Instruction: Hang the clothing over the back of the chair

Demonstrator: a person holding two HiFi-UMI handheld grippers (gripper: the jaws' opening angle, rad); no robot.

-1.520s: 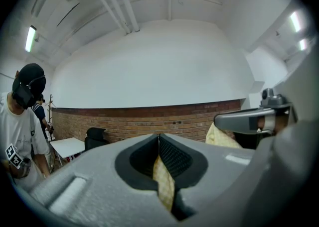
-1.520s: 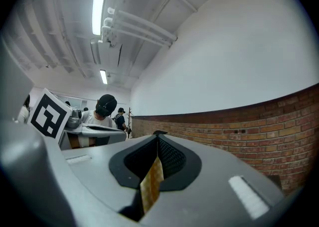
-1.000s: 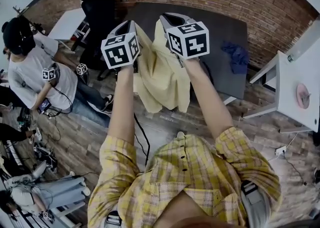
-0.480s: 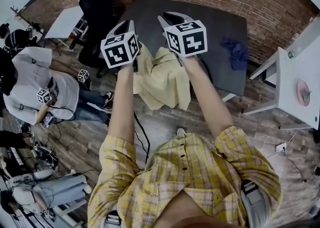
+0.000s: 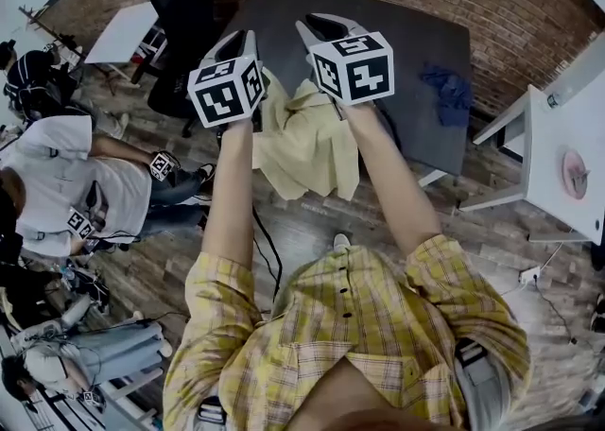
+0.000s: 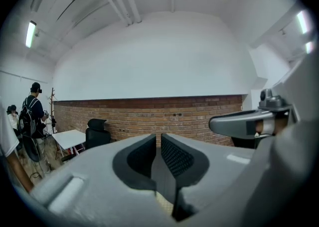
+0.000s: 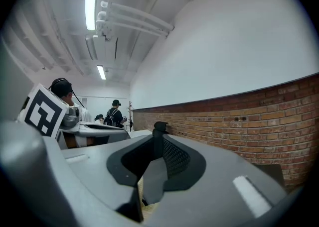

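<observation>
A pale yellow garment (image 5: 307, 146) hangs between my two raised grippers, above the wooden floor. The left gripper (image 5: 238, 44) is shut on its left upper edge, and a sliver of yellow cloth (image 6: 163, 202) shows low between its pads. My right gripper (image 5: 319, 27) is shut on the right upper edge, again with yellow cloth (image 7: 147, 207) in its jaws. A black office chair (image 5: 184, 27) stands at the far left by the brick wall, left of both grippers and apart from the garment. In the left gripper view the chair (image 6: 97, 131) sits ahead to the left.
A dark grey table (image 5: 397, 51) lies behind the garment with a blue cloth (image 5: 446, 98) on it. A white table (image 5: 562, 160) with a pink plate (image 5: 572, 174) stands right. Another white table (image 5: 128, 37) is beside the chair. People (image 5: 85, 183) and cables occupy the floor at left.
Both grippers have moved slightly up and away from me, and the garment's hem has risen and bunched. The people at left have shifted position.
</observation>
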